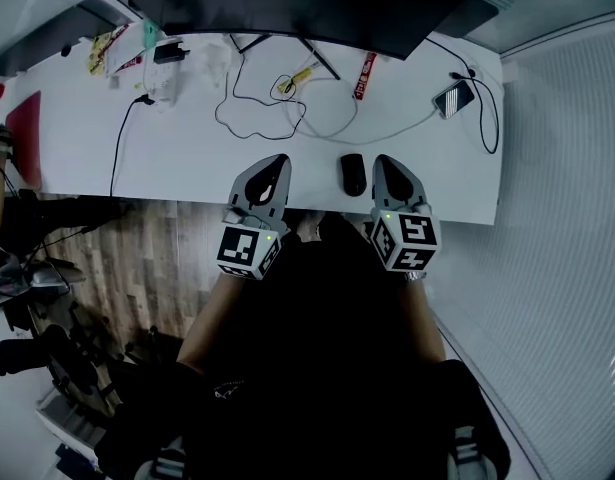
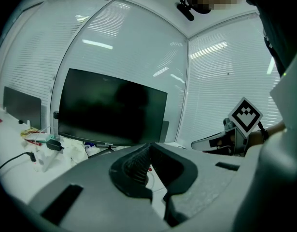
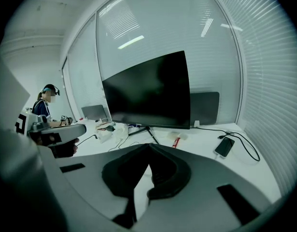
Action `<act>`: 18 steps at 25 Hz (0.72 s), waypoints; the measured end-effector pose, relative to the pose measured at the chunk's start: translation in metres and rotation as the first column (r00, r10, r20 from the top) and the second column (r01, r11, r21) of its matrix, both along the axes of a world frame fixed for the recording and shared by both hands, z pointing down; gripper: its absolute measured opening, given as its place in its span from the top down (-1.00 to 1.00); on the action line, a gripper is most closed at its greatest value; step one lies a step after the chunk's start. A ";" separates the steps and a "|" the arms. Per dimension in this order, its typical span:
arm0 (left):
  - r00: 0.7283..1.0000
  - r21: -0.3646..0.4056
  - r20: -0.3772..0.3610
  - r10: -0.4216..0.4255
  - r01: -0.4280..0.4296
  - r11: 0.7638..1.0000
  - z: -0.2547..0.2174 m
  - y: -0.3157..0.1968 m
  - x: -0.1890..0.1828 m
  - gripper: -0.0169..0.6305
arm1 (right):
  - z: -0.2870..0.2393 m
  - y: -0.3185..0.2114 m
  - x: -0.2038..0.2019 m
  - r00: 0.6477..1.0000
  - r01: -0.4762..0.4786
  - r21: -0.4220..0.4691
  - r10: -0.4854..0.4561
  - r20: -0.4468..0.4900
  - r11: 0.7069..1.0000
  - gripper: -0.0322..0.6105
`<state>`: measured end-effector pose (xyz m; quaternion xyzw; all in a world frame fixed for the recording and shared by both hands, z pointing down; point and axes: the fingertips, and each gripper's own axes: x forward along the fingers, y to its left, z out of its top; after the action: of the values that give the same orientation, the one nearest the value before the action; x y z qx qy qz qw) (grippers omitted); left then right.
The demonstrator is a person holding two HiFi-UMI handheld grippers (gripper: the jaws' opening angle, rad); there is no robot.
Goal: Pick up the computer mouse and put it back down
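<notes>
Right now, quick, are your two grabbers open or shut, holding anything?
Grey left gripper: closed, empty.
Grey right gripper: closed, empty; black computer mouse lies on the white desk.

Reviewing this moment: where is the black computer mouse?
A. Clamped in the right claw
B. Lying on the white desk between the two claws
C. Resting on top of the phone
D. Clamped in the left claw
B: the head view shows the black computer mouse lying on the white desk between the left claw and the right claw, and each gripper view shows its jaws together with nothing in them.
</notes>
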<state>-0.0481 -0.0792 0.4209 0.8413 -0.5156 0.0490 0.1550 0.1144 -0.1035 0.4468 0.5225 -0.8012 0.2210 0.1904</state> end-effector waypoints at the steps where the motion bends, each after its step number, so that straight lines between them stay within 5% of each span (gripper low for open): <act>1: 1.000 0.007 -0.002 -0.001 0.001 1.000 -0.004 0.000 0.000 0.93 | -0.007 -0.001 0.001 1.000 -0.004 0.013 0.004 0.006 1.000 0.90; 18: 0.995 0.186 -0.050 -0.091 0.099 0.978 -0.118 -0.028 -0.022 0.93 | -0.120 -0.020 0.015 0.999 -0.032 0.242 0.024 0.037 0.970 0.90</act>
<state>-0.0703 -0.1068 0.3034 0.8274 -0.5541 -0.0247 0.0876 0.1294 -0.1233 0.3263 0.5493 -0.8177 0.1331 0.1086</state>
